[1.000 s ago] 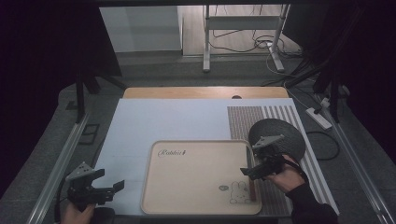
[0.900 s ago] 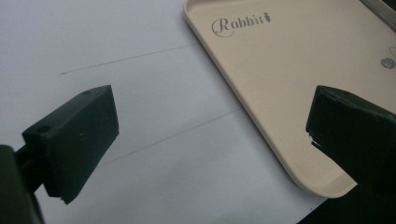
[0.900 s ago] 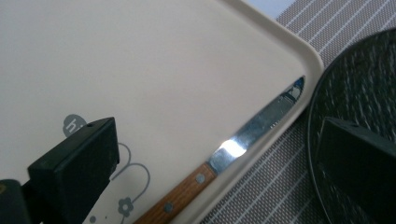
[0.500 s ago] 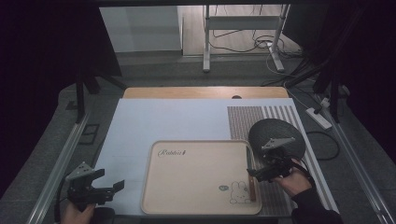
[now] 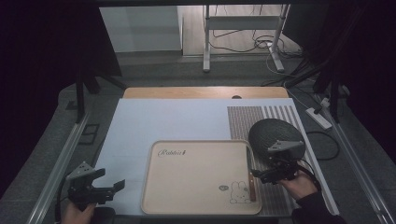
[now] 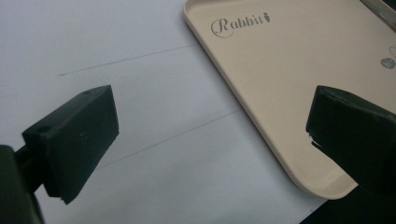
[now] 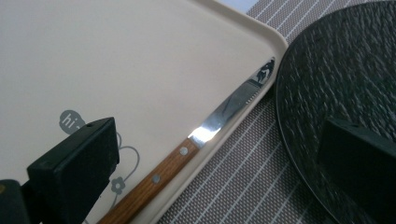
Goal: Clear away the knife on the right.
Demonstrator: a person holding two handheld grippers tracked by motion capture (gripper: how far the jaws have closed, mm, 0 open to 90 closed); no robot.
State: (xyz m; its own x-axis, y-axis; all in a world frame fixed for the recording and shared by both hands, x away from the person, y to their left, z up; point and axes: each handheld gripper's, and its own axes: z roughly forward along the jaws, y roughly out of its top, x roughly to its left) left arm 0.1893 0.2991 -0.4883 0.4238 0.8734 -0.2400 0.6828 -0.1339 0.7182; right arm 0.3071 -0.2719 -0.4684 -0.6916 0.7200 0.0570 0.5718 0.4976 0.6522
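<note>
A beige tray printed "Rabbit" lies on the white sheet at the table's front. A wooden-handled knife rests inside it, along its right rim, blade pointing away from me. My right gripper hovers open just right of the knife, nothing between its jaws. In the right gripper view the knife runs diagonally between the open jaws of my right gripper, with the tray to its left. My left gripper stands open over the white sheet, left of the tray, and holds nothing.
A dark round plate sits on a striped placemat right of the tray, close to my right hand. In the right gripper view the plate rises beyond the right jaw. A wooden strip borders the far table edge.
My right gripper has drawn back slightly toward the near edge, beside the tray's right rim. The left gripper has stayed where it was.
</note>
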